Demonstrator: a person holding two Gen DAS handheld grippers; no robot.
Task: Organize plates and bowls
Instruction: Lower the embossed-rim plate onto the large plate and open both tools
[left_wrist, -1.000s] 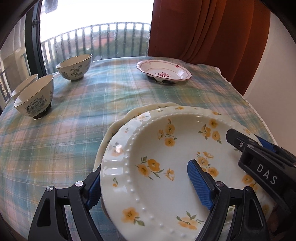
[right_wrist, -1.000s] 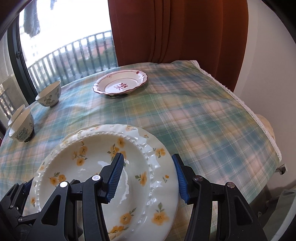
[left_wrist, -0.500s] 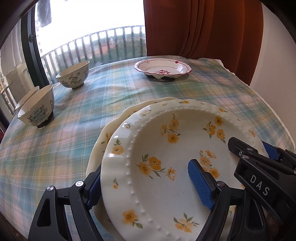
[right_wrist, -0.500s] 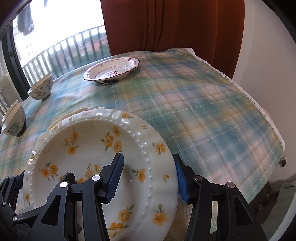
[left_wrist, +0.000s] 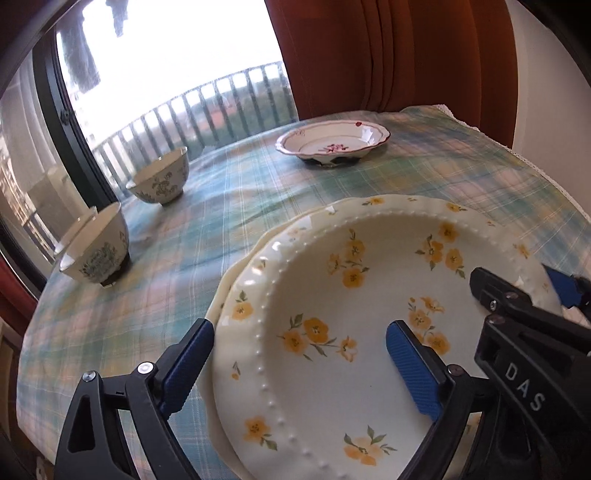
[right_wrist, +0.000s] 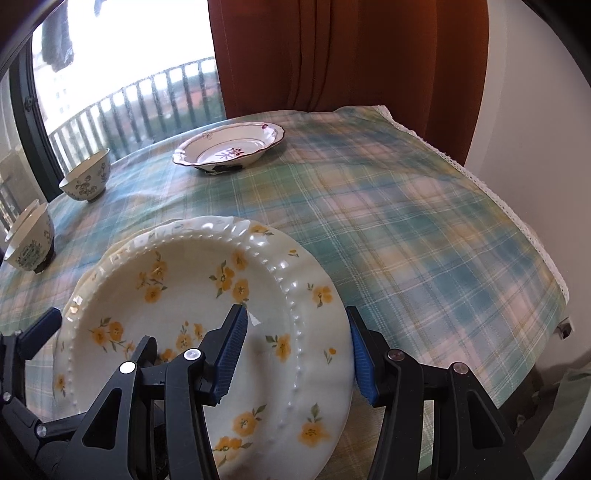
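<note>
Ideally, the plate (left_wrist: 369, 332) is kept clamped by the right gripper (right_wrist: 295, 350) until the opening left gripper (left_wrist: 299, 354) is cleared.

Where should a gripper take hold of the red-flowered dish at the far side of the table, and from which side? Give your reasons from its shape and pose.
Grip the red-flowered dish by its scalloped rim, one finger inside and one under. The rim flares outward and sits raised off the checked tablecloth, leaving room beneath. Come from the near side, probably: that edge faces the grippers with bare cloth before it.
</note>
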